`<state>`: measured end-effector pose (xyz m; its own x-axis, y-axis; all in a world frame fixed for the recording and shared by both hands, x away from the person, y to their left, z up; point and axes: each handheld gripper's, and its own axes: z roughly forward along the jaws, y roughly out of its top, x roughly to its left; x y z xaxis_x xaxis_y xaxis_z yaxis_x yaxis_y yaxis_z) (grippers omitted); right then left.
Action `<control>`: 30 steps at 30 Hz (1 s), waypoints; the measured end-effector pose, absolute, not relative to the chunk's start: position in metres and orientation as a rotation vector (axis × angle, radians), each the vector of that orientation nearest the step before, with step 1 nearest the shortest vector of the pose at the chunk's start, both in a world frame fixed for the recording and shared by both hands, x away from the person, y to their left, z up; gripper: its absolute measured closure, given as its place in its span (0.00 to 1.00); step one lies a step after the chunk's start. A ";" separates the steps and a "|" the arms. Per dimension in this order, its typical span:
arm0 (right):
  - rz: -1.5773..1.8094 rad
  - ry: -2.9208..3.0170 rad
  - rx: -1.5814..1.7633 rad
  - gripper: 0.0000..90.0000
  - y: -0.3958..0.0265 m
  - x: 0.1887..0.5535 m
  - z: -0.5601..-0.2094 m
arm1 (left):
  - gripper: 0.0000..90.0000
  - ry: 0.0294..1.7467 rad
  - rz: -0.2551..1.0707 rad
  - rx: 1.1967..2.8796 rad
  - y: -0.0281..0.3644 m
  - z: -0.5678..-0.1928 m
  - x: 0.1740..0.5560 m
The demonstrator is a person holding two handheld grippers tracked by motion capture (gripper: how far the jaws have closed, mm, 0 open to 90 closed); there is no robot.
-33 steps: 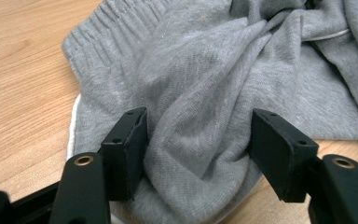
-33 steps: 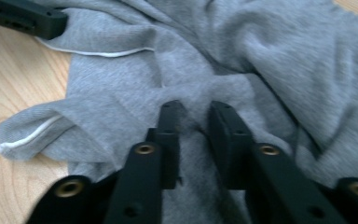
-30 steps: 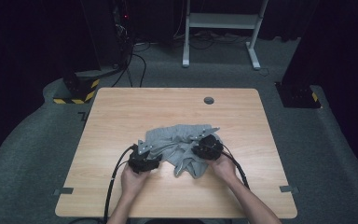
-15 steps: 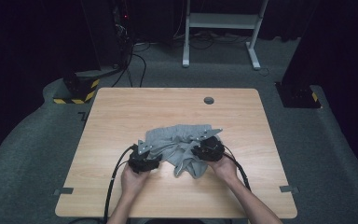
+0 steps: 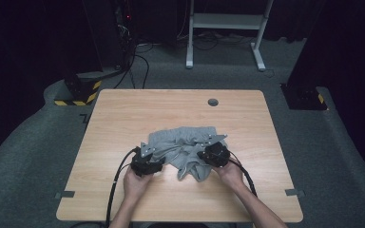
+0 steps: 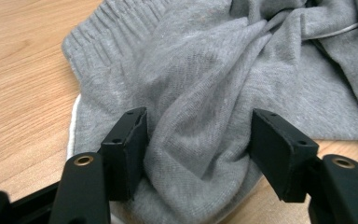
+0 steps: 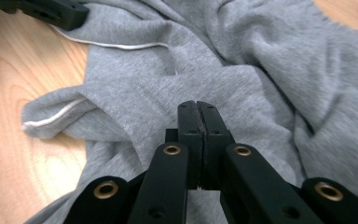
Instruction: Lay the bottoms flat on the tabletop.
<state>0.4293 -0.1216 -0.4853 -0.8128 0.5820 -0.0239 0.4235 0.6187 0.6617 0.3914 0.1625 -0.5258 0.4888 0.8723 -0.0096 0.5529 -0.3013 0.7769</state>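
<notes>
Since the earlier frame my right claw (image 7: 196, 108) has just been closing, and now its two jaws stand pressed together, with no cloth visible between them; my hands and the garment lie almost where they were. I can read no brand, label or writing on anything here.

The grey garment (image 5: 185, 145) lies crumpled on the wooden bench (image 5: 123, 109), a little nearer to my side than the middle. In the right gripper view the shut right claw rests over a fold of the garment, and a hem with a white edge lies to its left on the wood.

My left claw (image 6: 198, 140) is at middle width. A raised bunch of the grey knit sits between its jaws; the left jaw touches the cloth, but I cannot tell if the right one presses it. The ribbed waistband (image 6: 107, 23) lies beyond this claw, further up.

In the high view both claws are at the near edge of the garment, left claw (image 5: 148, 161) and right claw (image 5: 214, 153), well apart.
</notes>
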 end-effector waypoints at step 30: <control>1.087 2.663 0.773 0.73 -0.123 0.415 -0.479 | 0.42 1.175 0.550 1.994 0.162 -0.526 0.391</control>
